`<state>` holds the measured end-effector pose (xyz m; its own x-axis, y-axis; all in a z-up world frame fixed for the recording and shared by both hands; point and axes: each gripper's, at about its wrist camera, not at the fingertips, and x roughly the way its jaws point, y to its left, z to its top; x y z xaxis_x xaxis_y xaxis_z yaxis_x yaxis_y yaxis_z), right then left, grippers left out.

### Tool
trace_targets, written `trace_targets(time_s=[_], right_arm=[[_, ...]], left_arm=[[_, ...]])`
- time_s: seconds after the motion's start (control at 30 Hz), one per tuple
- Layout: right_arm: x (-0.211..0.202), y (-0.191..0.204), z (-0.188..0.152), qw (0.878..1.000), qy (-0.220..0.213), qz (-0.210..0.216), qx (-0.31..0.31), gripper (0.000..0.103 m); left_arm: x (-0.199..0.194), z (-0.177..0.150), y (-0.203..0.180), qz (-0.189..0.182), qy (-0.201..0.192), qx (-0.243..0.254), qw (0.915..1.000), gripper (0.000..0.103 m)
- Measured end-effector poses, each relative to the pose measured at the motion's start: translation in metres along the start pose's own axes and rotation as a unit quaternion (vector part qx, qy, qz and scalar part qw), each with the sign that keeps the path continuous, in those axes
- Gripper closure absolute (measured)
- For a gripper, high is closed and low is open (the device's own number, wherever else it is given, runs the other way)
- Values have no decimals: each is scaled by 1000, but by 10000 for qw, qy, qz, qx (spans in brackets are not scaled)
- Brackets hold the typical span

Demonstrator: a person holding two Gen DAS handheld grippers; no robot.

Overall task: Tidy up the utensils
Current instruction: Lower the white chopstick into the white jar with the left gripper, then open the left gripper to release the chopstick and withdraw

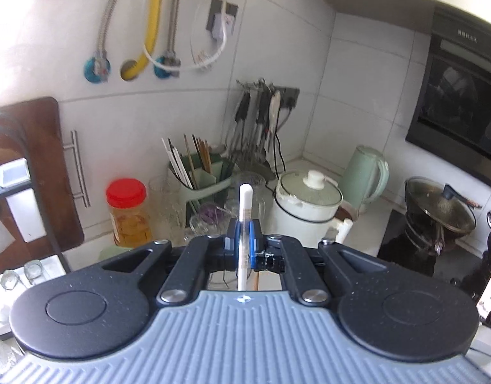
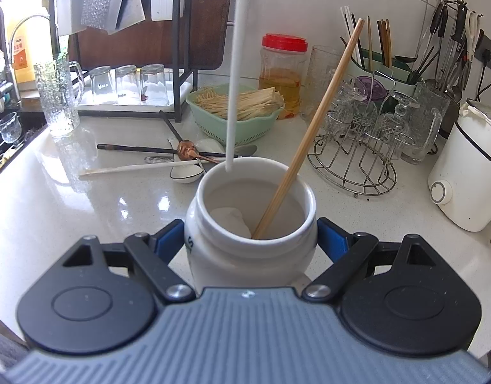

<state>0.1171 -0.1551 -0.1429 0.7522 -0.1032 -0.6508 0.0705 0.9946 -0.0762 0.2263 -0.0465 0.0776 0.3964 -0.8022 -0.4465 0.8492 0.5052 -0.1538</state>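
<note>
Left gripper [image 1: 244, 238]: clenched on a white chopstick [image 2: 234, 64], tip at the jar's rim
Right gripper [image 2: 250, 243]: grasping the white jar [image 2: 245, 256]
Jar: holds a wooden chopstick [image 2: 312, 131], on the counter [image 2: 85, 208]

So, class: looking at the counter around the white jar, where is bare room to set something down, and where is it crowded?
Bare: counter left of the white jar, and between wire rack and white cooker. Crowded: loose utensils and green basket behind it.
</note>
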Motion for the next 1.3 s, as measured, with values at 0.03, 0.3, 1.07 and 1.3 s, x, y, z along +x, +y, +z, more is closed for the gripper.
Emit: trace_targets(time_s=[0.03, 0.3, 1.07, 1.3], right_arm=[[0, 0, 0, 10000, -6, -3, -8, 13], [0, 1, -2, 10000, -63, -22, -6, 13], [4, 2, 0, 9999, -89, -111, 59, 13], [3, -7, 0, 9999, -98, 85, -90, 13]], left_arm=[[6, -3, 0, -9, 54, 44, 10000, 97], [44, -37, 1, -46, 530, 112, 9985, 97], [68, -63, 11, 67, 960, -56, 9953, 96], [67, -65, 11, 275, 934, -371, 9946, 65]])
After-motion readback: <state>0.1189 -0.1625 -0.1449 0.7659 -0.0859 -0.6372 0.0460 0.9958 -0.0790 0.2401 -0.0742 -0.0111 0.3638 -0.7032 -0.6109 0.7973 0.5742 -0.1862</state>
